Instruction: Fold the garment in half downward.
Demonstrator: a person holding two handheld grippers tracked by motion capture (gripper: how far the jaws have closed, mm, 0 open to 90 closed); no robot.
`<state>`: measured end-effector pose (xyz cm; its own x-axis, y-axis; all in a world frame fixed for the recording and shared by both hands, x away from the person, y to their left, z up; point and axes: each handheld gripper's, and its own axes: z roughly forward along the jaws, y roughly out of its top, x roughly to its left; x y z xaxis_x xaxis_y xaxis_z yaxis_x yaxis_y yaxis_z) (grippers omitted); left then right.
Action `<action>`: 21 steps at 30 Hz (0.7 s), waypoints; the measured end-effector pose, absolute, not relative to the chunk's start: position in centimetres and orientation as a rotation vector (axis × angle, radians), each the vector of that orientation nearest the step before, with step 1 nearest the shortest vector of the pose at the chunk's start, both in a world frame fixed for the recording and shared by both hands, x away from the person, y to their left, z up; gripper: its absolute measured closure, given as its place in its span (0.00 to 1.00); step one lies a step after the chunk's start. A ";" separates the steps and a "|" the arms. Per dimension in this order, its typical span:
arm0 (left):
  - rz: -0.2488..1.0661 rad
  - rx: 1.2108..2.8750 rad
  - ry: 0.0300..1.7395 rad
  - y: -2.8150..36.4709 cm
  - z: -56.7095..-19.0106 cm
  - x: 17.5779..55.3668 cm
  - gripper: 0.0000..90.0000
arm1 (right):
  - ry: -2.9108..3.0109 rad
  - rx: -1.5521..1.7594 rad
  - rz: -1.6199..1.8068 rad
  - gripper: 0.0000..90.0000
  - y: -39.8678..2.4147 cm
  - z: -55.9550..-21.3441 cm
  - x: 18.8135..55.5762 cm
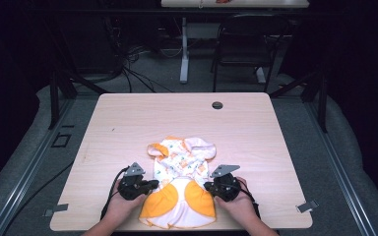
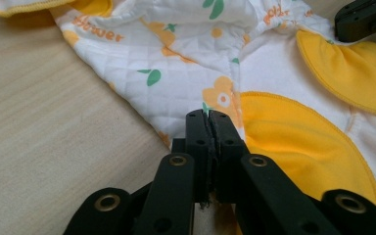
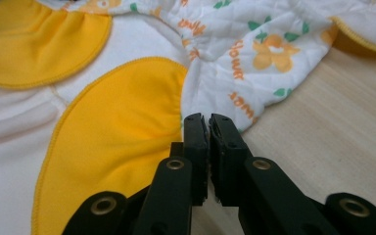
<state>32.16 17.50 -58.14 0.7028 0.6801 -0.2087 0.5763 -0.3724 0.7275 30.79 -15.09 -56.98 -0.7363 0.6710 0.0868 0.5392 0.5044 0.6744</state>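
A small quilted baby garment point(image 1: 179, 189), white with orange flowers and yellow panels, lies flat near the table's front edge. My left gripper point(image 1: 155, 184) is at its left edge, held by a hand. In the left gripper view the jaws of this gripper point(image 2: 207, 115) stand almost together over the garment point(image 2: 186, 63), with a sliver of printed cloth between the tips. My right gripper point(image 1: 206, 186) is at the garment's right edge. There its jaws point(image 3: 208, 117) stand a narrow slit apart at the garment's point(image 3: 127, 122) hem, with nothing between them. The right gripper point(image 2: 364, 17) also shows far off in the left gripper view.
The wooden table point(image 1: 177, 118) has a round cable hole point(image 1: 217, 105) near its far edge. Behind it stand a black chair point(image 1: 248, 44) and another table's white leg point(image 1: 184, 49), with cables on the floor. Small clips sit at the table's front corners.
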 end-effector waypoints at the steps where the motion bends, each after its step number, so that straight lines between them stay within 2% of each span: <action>1: 0.163 2.078 0.946 17.5 -57.9 32.5 0.95 | 2.542 1.051 1.060 0.94 -15.2 -56.7 31.1; 7: 0.235 2.063 0.949 17.2 -55.2 36.0 0.93 | 2.479 1.059 1.075 0.95 -15.3 -54.2 34.3; 10: 0.248 2.048 0.958 16.8 -54.2 38.1 0.94 | 2.466 1.040 1.053 0.95 -14.6 -53.0 37.1; 21: 0.241 2.019 1.020 15.9 -53.5 44.0 0.96 | 2.446 1.099 1.012 0.94 -12.3 -52.8 43.6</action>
<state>44.00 15.93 -53.51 0.6506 0.7361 -0.1868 0.5747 -0.3164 0.7547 43.56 -12.27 -52.81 -0.6741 0.7379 0.0336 0.5461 0.4672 0.6954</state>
